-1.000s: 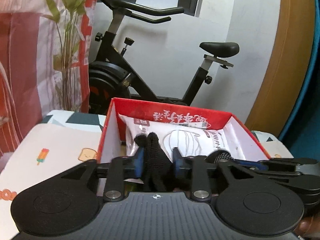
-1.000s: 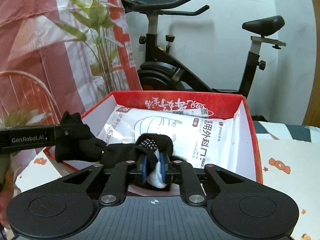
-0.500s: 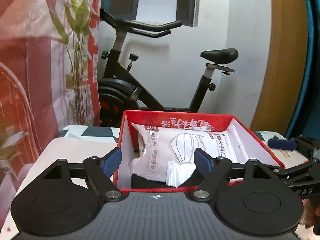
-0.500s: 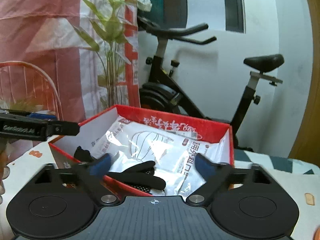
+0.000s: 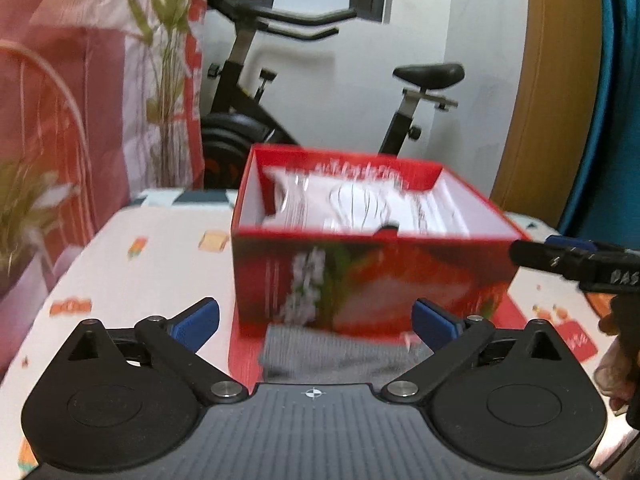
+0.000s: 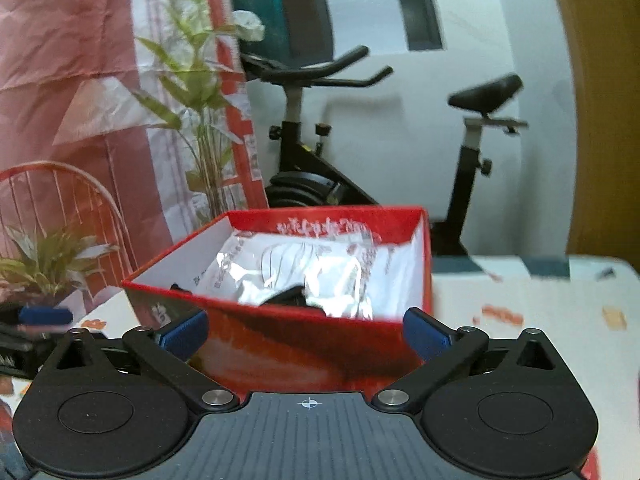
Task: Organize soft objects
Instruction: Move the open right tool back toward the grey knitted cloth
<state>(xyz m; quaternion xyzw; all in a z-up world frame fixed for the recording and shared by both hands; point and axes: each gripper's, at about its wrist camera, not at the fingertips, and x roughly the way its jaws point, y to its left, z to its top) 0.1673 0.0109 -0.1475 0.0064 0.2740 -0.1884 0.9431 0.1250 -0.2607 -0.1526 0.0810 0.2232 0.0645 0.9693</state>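
Note:
A red cardboard box (image 5: 372,276) stands on the table, also in the right wrist view (image 6: 288,336). Inside lie a white plastic mask pack (image 5: 360,208) (image 6: 304,268) and a dark glove (image 6: 286,296), mostly hidden behind the near wall. A grey cloth (image 5: 340,354) lies on the table in front of the box. My left gripper (image 5: 314,322) is open and empty just above the grey cloth. My right gripper (image 6: 306,332) is open and empty in front of the box. The frames are blurred.
The table has a white patterned cover (image 5: 132,276). An exercise bike (image 6: 320,152) stands behind the table by the white wall. A plant and red curtain (image 6: 80,80) are on the left. The right gripper's finger (image 5: 576,260) reaches in from the right.
Both grippers opened and let the dark glove drop into the box. Both then pulled back and down, so the box's near wall fills the view.

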